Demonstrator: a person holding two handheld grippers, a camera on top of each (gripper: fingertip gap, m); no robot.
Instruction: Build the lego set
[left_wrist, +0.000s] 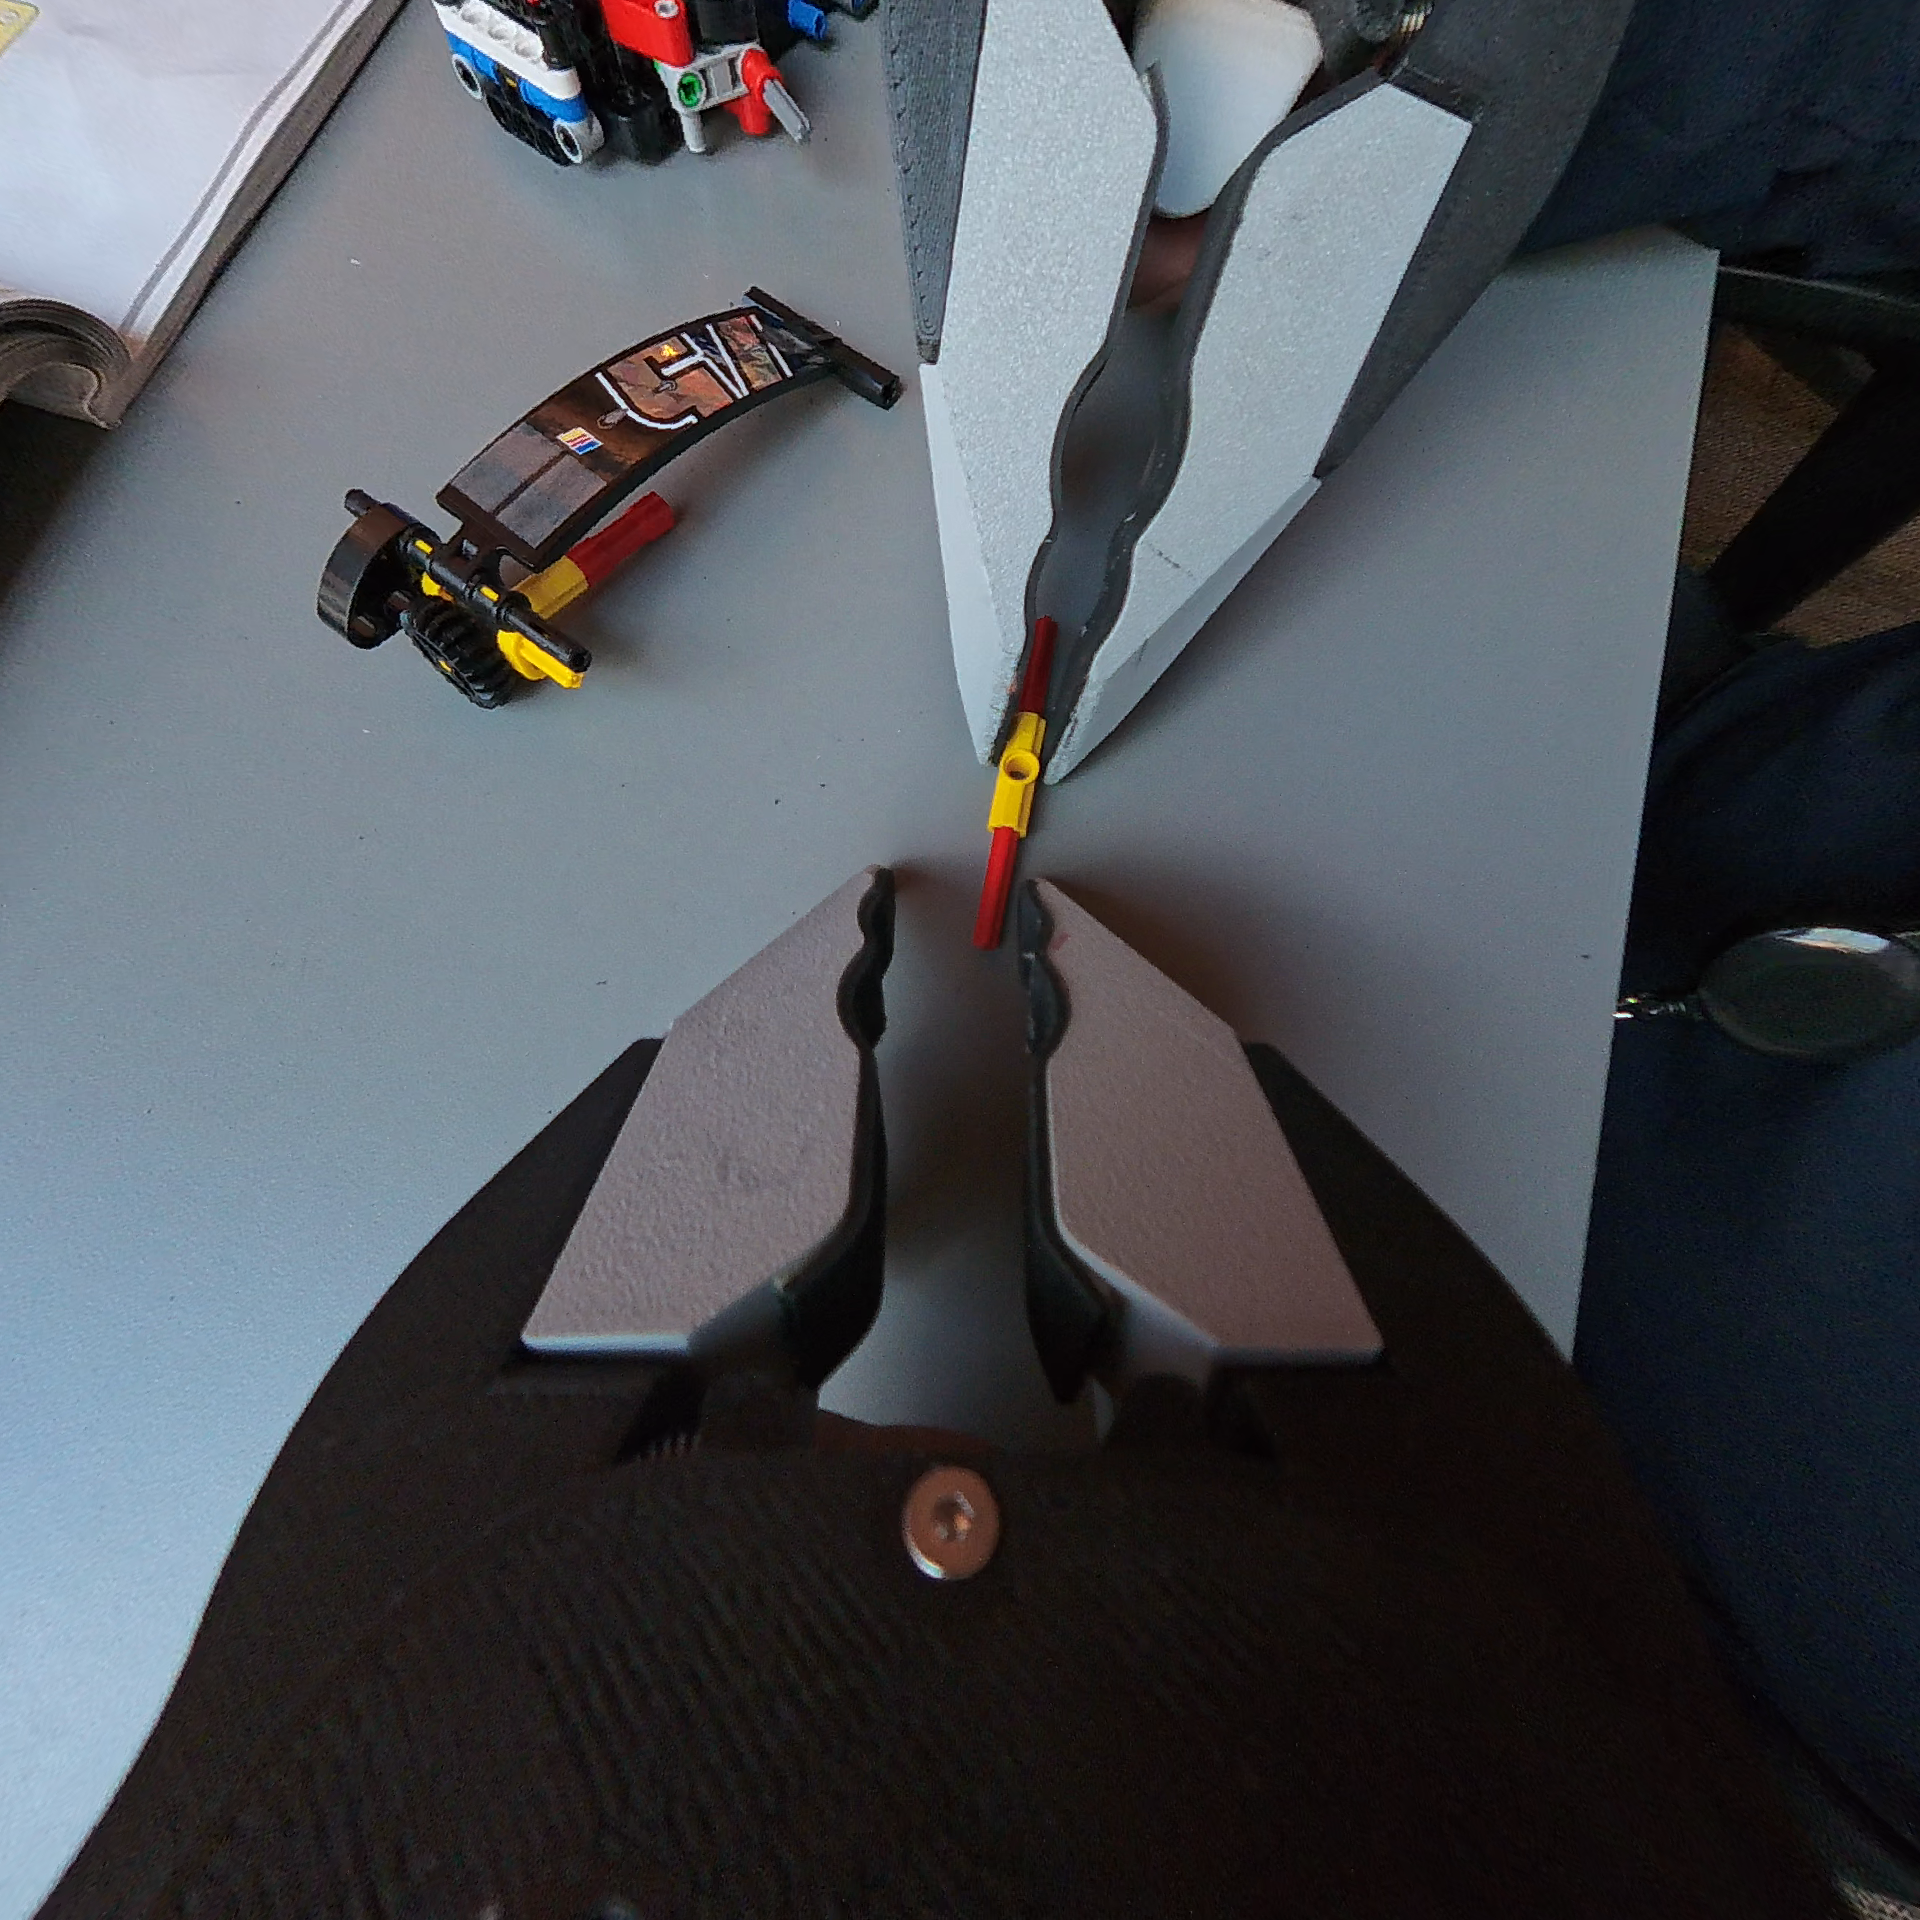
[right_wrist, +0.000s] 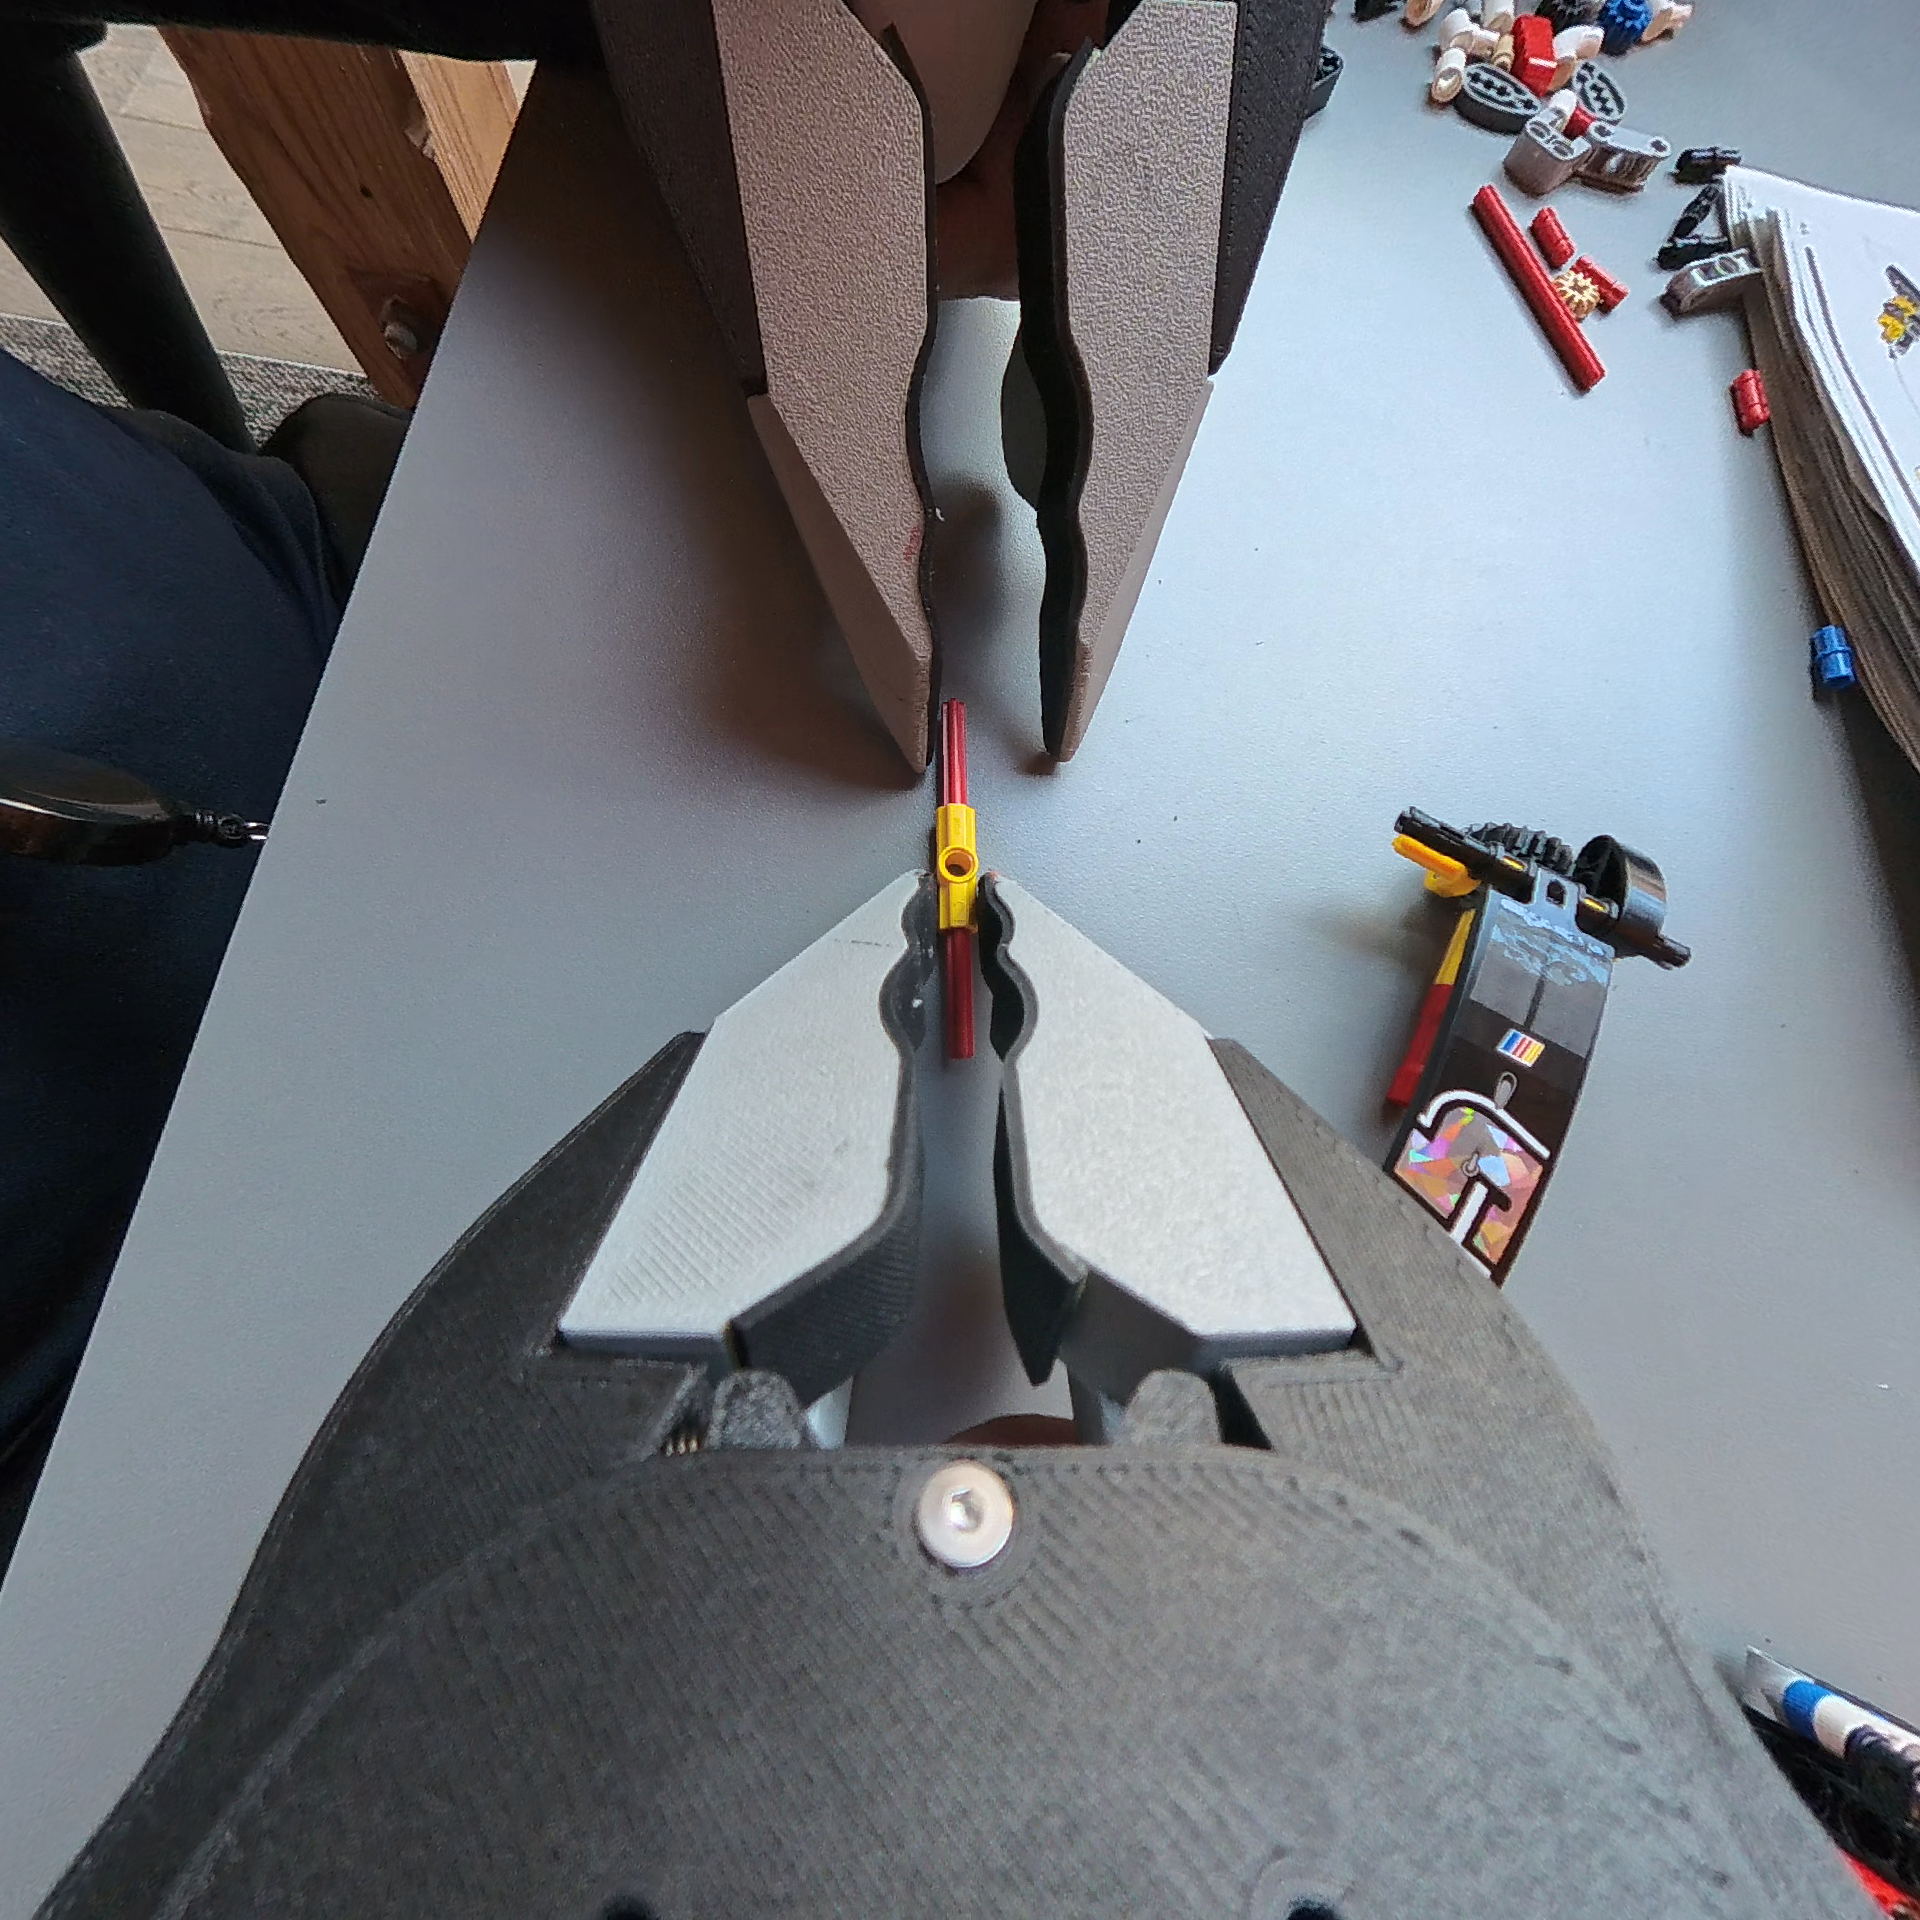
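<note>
Right hand-held gripper (right_wrist: 958, 904) at frame centre clamps a yellow connector (right_wrist: 957, 868) on a red axle (right_wrist: 957, 997); left hand-held gripper (left_wrist: 956, 883) gapes open around the axle's free end, above the grey tabletop (left_wrist: 312, 935).

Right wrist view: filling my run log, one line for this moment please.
right gripper: shut on red axle | left gripper: open at axle's free end | grey table

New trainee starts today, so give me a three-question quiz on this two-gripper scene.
1. True or false: the right gripper is shut on the red axle with a yellow connector.
2. The left gripper is: A) open, B) clamping the axle.
3. What lies at the far edge of the grey table in the left wrist view?

Key: 1 true. 2 A. 3 An open booklet and a partly built toy model.
</note>
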